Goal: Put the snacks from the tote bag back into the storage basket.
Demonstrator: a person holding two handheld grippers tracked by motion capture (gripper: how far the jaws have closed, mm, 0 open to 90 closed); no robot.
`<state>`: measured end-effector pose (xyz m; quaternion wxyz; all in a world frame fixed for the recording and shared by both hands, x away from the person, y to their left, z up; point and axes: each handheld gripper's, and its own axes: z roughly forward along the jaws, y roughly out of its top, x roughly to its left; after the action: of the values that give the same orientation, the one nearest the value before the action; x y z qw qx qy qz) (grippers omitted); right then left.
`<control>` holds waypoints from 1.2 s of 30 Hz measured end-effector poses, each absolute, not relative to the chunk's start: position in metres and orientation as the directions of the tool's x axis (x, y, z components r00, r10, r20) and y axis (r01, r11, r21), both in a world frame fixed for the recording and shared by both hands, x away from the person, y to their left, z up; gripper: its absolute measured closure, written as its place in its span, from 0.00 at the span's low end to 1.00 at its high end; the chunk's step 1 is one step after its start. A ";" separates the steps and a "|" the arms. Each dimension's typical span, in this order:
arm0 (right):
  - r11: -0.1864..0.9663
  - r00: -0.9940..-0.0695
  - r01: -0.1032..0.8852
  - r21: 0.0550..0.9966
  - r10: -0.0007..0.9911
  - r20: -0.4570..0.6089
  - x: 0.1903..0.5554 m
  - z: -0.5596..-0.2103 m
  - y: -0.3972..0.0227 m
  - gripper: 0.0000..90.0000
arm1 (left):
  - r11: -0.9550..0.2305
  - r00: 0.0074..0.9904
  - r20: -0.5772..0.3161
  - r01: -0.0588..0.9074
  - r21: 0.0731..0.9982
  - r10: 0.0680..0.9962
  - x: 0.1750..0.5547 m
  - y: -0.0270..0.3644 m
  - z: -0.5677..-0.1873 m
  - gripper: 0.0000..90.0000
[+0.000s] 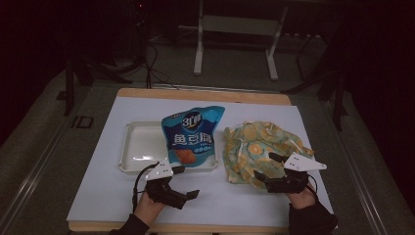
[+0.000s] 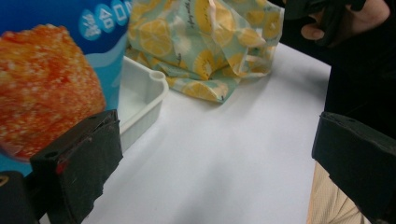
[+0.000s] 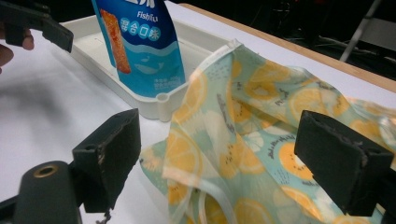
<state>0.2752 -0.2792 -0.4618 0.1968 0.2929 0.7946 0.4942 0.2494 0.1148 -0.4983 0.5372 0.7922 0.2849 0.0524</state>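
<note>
High view and right gripper view agree: the fruit-print cloth bag (image 3: 261,140), lying crumpled on the table (image 1: 112,196) just beside the white tray (image 1: 134,147), is judged light, soft and best pinched at a raised fold, both grippers' fingers (image 3: 109,154) being held apart.

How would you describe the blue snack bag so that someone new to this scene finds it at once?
Start from the white rectangular table mat, then find the shallow white plastic tray at its middle left. The glossy blue snack bag lies over the tray's right part. Unlike the crumpled lemon-print cloth bag beside it, it is smooth, with white lettering and an orange food picture.
</note>
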 end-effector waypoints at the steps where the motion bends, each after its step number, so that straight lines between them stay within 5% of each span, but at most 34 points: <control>1: 0.339 -0.748 0.269 0.901 0.663 -0.026 0.274 -0.462 -0.281 0.16 | -0.264 0.834 -0.221 0.394 0.880 0.506 0.249 0.113 -0.499 0.03; 36: 0.306 -0.642 0.289 0.907 0.765 -0.053 0.252 -0.481 -0.322 0.16 | -0.337 0.860 -0.160 0.352 0.873 0.485 0.247 0.106 -0.511 0.03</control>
<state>0.2520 -0.3217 -0.4807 0.2480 0.3426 0.7691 0.4791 0.2474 0.1055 -0.5113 0.5154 0.8150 0.2568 0.0644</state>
